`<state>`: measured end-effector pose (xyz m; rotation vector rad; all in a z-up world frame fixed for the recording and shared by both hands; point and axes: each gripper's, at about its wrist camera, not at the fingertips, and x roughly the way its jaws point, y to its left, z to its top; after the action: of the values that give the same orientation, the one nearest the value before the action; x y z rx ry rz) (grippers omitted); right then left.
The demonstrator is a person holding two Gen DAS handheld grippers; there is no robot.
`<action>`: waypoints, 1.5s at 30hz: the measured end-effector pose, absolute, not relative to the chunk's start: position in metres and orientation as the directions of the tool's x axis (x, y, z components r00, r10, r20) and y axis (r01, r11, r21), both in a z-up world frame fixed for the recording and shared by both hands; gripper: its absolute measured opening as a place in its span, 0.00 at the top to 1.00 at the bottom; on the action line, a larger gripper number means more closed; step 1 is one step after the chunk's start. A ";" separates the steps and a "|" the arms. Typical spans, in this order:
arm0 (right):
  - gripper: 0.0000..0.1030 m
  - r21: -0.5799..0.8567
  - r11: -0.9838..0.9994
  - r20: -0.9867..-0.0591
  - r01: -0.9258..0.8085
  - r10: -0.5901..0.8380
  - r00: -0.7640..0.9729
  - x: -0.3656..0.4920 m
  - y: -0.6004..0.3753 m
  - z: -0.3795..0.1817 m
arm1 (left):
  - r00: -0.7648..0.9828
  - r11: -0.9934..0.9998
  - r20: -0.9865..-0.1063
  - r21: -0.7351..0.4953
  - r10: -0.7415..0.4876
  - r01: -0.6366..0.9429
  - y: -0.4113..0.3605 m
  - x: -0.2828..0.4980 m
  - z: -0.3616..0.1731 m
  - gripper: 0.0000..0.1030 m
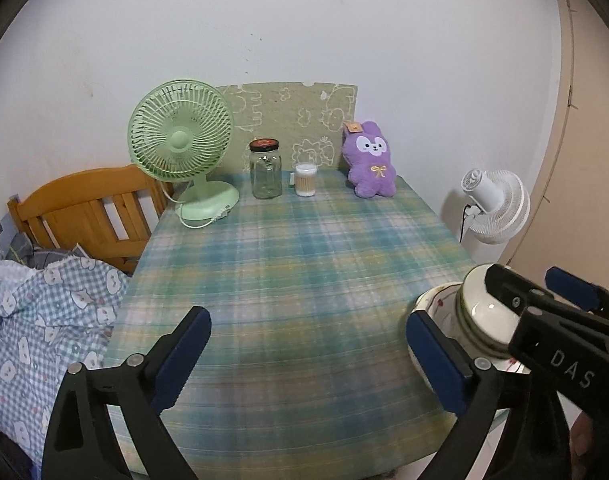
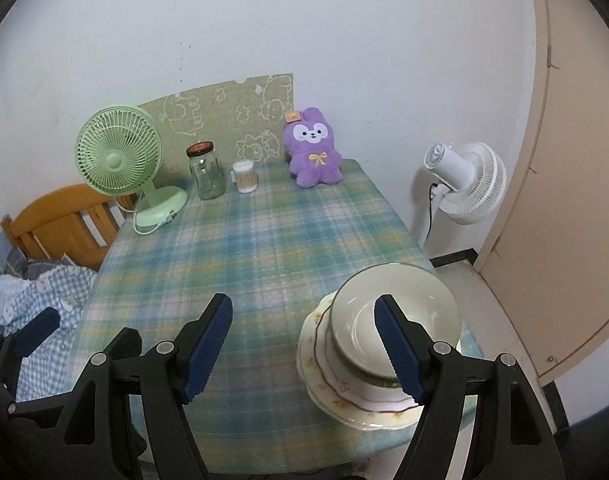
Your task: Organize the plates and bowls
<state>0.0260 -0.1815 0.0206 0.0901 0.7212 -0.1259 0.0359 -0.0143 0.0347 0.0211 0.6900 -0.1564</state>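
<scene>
1. Bowl [image 2: 360, 320], pale cream with a greenish rim, nested on top of a stack of plates [image 2: 336, 392] at the near right corner of the bench [image 2: 240, 248]; seen also from the left wrist view [image 1: 480, 312], partly hidden behind the right tool.
2. Plates wavy-edged, with thin reddish lines and small floral marks; lowest one widest, overhanging nothing visible, close to the bench edge.
3. Right hand-held gripper [image 2: 304, 344] spread wide, nothing between its fingers; right finger [image 2: 396, 348] in front of the bowl's inside, left finger over bare cloth. Contact with the bowl impossible to tell.
4. Left hand-held gripper [image 1: 308, 360] also spread wide and holding nothing, poised above the near middle of the bench, left of the stack.
5. Right hand-held gripper visible from the left wrist view [image 1: 536, 288], one finger over the bowl, the other beyond it.
6. Bench covered in blue-green plaid cloth.
7. Along the far edge, left to right: green fan [image 2: 120, 160], glass jar [image 2: 206, 172] with a dark lid, small tub of cotton swabs [image 2: 246, 178], purple plush bunny [image 2: 314, 150] upright against the wall.
8. Patterned board [image 2: 220, 116] leaning on the wall behind the jar and tub.
9. White fan [image 2: 464, 178] standing on the floor right of the bench, near a beige door [image 2: 576, 200].
10. Wooden bed frame [image 1: 88, 208] and checked bedding [image 1: 52, 312] to the left.
</scene>
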 end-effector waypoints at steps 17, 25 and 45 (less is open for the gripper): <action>0.19 0.005 0.995 -0.616 0.099 -0.075 0.785 -0.001 -0.157 -0.027 | 0.796 0.999 -0.605 0.017 -0.027 0.047 0.032 0.004 -0.012 0.00; 0.19 0.026 0.997 -0.594 0.066 -0.038 0.804 -0.018 -0.153 -0.044 | 0.838 1.000 -0.545 0.003 -0.022 0.028 0.035 -0.013 -0.022 0.00; 0.18 0.002 0.999 -0.579 0.050 -0.040 0.814 -0.026 -0.145 -0.053 | 0.842 0.999 -0.539 -0.040 -0.022 0.001 0.042 -0.018 -0.031 0.00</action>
<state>-0.0263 -0.1450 -0.0526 0.0173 0.6179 -0.0481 -0.0183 0.0416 -0.0312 -0.0385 0.5695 -0.0118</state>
